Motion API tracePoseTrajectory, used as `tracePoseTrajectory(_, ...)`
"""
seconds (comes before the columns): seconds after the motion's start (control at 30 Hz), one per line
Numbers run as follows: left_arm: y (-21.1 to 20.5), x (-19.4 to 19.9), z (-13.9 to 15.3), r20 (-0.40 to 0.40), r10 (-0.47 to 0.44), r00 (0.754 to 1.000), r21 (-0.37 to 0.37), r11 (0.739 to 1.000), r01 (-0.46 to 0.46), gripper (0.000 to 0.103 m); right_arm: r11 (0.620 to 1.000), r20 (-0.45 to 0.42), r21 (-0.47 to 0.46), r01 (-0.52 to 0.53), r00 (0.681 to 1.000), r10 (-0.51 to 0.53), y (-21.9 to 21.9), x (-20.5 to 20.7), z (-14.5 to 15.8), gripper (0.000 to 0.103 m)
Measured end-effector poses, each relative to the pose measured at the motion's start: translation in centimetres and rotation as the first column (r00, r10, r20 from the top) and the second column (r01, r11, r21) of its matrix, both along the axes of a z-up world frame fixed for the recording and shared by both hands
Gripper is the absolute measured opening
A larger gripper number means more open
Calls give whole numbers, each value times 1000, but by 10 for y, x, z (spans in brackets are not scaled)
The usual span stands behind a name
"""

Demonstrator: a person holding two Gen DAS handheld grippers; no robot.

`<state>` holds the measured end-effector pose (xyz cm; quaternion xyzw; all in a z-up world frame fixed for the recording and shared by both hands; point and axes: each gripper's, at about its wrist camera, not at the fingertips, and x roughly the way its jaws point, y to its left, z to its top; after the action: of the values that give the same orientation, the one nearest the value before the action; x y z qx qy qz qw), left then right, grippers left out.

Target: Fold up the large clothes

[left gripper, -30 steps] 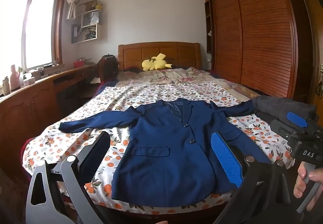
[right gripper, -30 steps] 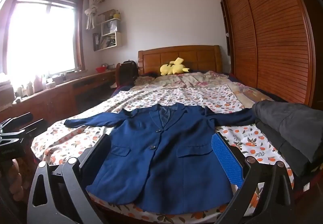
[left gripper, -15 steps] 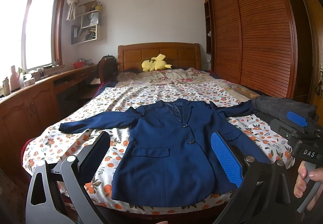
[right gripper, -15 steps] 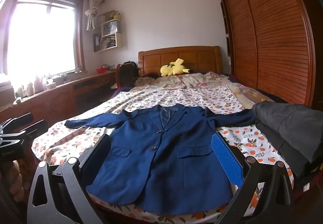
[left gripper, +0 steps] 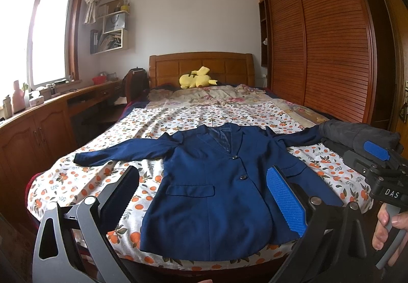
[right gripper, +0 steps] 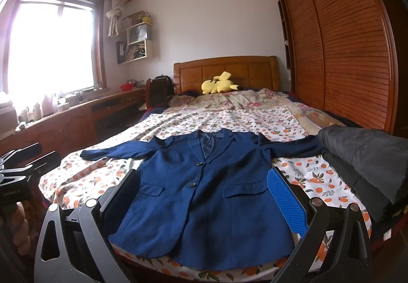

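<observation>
A navy blue two-button suit jacket (left gripper: 216,181) lies face up and buttoned near the foot of the bed (left gripper: 178,120), on a white bedsheet printed with oranges (left gripper: 84,178), collar toward the wooden headboard, both sleeves spread sideways. The left tool (left gripper: 201,196) and the right tool (right gripper: 204,196) both hang short of the hem with their jaws spread wide and nothing between them.

Folding has not begun, by the look of it. A sensible opening would be to take one sleeve near its cuff and lay it flat across the chest, gripping only the top layer of cloth (the sheet beneath could easily be pinched along with it), then match it with the other sleeve before doubling the body.

The jacket's sleeve on the wardrobe side runs up against a dark grey folded garment (right gripper: 367,155) at the bed's edge, and whether its cuff lies under or just beside that pile cannot be told. The hem's near corners are partly covered by the blue-padded fingers (left gripper: 285,204). Only part of a hand (left gripper: 387,229) shows at the right tool's handle.
</observation>
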<state>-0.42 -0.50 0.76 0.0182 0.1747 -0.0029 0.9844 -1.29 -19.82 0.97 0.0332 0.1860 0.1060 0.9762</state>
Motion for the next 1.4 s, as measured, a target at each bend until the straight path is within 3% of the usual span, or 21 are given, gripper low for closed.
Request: tracePoseTrajectory(1.4,2,3,-3,13,-9,1000,-9,1000,9,101,1000,-2,4,0,1000,0,-1,2,1,96)
